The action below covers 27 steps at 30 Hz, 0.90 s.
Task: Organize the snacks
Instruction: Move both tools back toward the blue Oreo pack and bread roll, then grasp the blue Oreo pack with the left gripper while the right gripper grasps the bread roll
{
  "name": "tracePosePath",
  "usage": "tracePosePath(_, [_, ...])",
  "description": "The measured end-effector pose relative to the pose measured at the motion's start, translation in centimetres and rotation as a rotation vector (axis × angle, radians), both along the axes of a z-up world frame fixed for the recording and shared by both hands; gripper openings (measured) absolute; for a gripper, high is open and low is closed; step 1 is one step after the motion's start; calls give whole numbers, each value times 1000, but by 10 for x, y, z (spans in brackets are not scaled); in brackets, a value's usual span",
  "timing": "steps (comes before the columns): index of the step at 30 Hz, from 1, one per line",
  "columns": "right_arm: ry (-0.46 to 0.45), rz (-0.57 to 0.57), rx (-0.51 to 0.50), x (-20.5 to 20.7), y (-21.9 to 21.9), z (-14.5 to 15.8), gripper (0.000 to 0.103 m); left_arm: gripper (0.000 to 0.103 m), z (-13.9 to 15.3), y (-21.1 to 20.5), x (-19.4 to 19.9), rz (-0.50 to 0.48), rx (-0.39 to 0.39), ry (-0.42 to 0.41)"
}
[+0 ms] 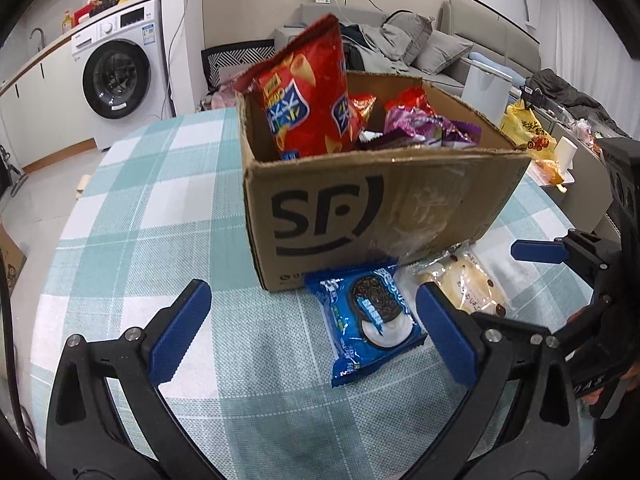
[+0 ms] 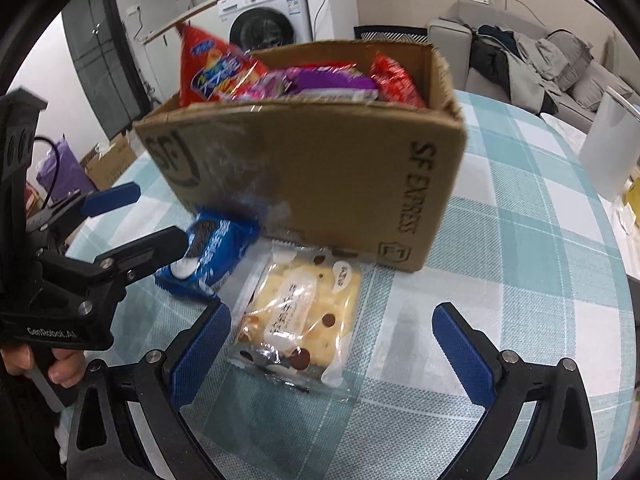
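On a table with a teal-and-white checked cloth [image 1: 160,208] stands an open cardboard box [image 1: 376,208] printed "SF", holding a tall red chip bag [image 1: 308,92] and purple and red snack packets [image 1: 416,124]. Just in front of the box lie a blue cookie pack [image 1: 368,320] and, beside it, a clear-wrapped pastry [image 1: 468,284]. The left gripper [image 1: 312,332] hovers with its blue pads spread wide, the cookie pack between them. The right gripper [image 1: 560,252] enters at the right edge, one blue pad showing. A washing machine [image 1: 120,76] and a sofa [image 1: 440,40] stand behind.
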State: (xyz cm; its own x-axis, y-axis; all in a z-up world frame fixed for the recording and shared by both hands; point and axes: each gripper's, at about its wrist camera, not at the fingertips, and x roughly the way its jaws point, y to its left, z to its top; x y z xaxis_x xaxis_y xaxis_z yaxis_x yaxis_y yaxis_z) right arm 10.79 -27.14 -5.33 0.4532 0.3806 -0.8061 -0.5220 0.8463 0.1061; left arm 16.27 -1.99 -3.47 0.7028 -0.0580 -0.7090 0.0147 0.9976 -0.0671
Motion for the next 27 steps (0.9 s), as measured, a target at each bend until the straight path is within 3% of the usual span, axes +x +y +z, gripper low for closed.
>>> tracePosePath(8, [-1, 21, -61, -5, 13, -16, 103, 102, -14, 1, 6, -6, -16, 40])
tracePosePath(20, [29, -31, -65, 6, -7, -17, 103, 102, -31, 3, 20, -8, -47, 85])
tracePosePath(27, [24, -29, -62, 4, -7, -17, 102, 102, -38, 2, 25, -23, -21, 97])
